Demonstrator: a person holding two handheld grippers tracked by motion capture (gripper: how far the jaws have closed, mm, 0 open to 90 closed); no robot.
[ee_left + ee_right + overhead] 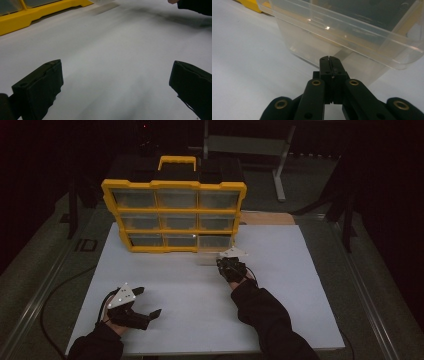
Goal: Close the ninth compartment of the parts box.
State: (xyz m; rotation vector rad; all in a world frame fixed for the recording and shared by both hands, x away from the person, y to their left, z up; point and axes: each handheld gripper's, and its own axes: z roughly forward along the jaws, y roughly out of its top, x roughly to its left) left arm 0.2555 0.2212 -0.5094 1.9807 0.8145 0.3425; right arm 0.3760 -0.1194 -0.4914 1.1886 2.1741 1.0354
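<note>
Clear drawer partly out of the yellow organizer

High view: my right gripper, at about 1 o'clock from table centre, sits at the clear drawer, which juts from the bottom-right slot of the yellow organizer; my left gripper rests at 7 o'clock. Left gripper view: jaws spread wide over the bare white table, holding nothing. Right gripper view: jaws clenched together, tips against the drawer's front wall, grasping nothing. I'd judge the drawer is neither fully out nor pushed home.
</note>
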